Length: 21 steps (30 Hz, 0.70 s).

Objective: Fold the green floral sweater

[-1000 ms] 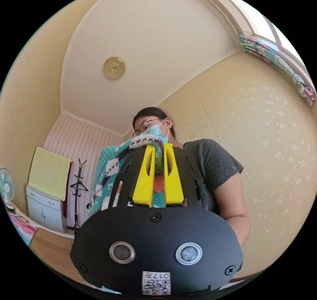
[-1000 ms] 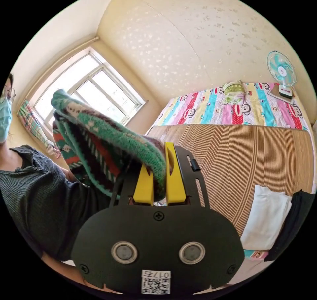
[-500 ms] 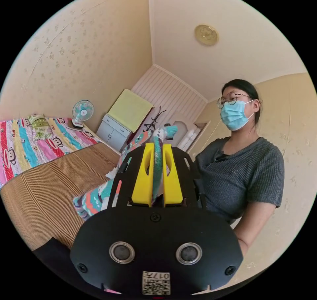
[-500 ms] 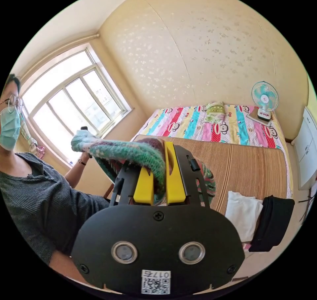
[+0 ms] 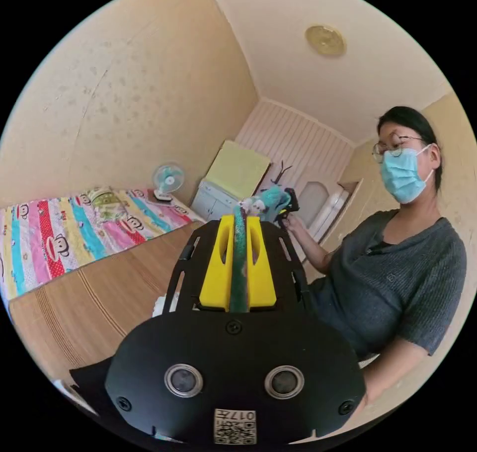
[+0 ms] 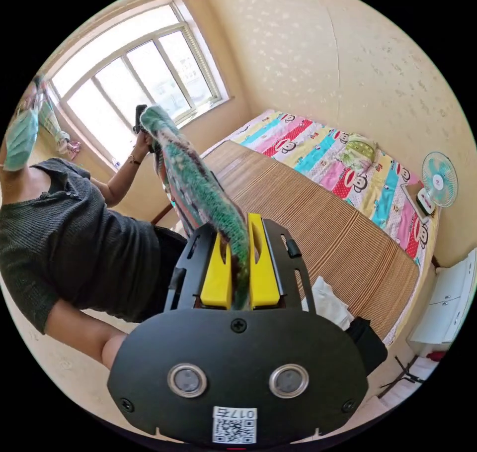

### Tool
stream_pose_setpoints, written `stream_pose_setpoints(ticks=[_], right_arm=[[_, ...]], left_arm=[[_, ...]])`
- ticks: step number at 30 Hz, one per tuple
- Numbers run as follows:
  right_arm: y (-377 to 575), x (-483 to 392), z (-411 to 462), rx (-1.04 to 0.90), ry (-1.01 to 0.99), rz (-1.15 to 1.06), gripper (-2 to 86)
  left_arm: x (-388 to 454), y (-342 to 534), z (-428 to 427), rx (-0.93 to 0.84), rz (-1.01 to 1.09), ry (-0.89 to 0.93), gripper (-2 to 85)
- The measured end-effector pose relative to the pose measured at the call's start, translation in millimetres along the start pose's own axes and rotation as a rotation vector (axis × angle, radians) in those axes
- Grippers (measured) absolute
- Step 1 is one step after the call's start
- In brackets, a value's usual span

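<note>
Left gripper view: the left gripper (image 5: 237, 223), at the centre of the frame, has its two yellow jaws closed tight on a thin edge of the green floral sweater (image 5: 239, 263), which runs as a narrow band between them and ends in a teal bunch toward 1 o'clock. There the right gripper (image 5: 292, 204) appears as a small dark object in the person's hand, touching that bunch. The person (image 5: 392, 273), in a grey top, occupies 3 o'clock. A striped wooden-toned mat (image 5: 99, 293) lies at 8 o'clock, with a striped cartoon bedsheet (image 5: 49, 238) beyond it at 9 o'clock and a small fan (image 5: 168, 179) toward 11 o'clock. Right gripper view: the right gripper (image 6: 239, 233) is likewise clamped on an edge of the sweater (image 6: 198, 188), which stretches taut from its jaws toward 11 o'clock, held up off the mat (image 6: 308, 223). At the far end the left gripper (image 6: 140, 119) holds it, before the window (image 6: 134, 74). A folded white garment (image 6: 328, 303) and a black garment (image 6: 367, 340) lie at 4 o'clock on the mat.
</note>
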State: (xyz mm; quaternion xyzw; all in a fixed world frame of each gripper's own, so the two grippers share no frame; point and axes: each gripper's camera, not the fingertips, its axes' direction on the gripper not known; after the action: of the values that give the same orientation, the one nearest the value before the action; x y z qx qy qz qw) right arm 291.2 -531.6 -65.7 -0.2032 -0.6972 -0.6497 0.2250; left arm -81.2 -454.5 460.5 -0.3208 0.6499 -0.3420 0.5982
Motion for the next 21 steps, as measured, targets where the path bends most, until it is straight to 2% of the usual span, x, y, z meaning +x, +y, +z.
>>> stream_pose_setpoints(ticks=[2,4,5,7,9,11,12,13,14,16,21], right_arm=[[-33,80,47,-0.059,-0.036,0.201,5.8],[-53,163,107,-0.059,0.038,0.511,4.0],[-54,173,116,-0.024,0.029,0.565,3.5],[-42,197,132,0.227,-0.145,0.751,2.0],[-27,201,150,0.31,-0.187,0.811,1.4],[-10,203,182,0.231,-0.161,0.845,1.0],[1,204,212,0.102,-0.164,0.832,0.8],[17,205,245,-0.055,-0.172,0.823,0.7],[26,205,261,-0.126,-0.168,0.831,0.7],[67,202,310,-0.326,-0.17,0.88,0.6],[105,211,363,-0.531,-0.202,0.952,0.5]], left_arm=[[-119,-5,48,-0.146,-0.33,-0.086,4.8],[-191,14,77,-0.122,-0.501,-0.135,5.5],[-217,28,89,-0.115,-0.509,-0.208,5.9],[-247,50,101,-0.211,-0.625,-0.379,6.3],[-254,72,98,-0.19,-0.686,-0.42,6.4],[-254,109,84,-0.158,-0.769,-0.506,6.5],[-254,122,81,-0.152,-0.808,-0.524,6.5],[-256,150,78,-0.14,-0.884,-0.504,6.5],[-259,178,82,-0.157,-0.94,-0.44,6.5],[-263,213,97,-0.261,-1.007,-0.395,6.5],[-271,262,133,-0.469,-1.099,-0.412,6.4]])
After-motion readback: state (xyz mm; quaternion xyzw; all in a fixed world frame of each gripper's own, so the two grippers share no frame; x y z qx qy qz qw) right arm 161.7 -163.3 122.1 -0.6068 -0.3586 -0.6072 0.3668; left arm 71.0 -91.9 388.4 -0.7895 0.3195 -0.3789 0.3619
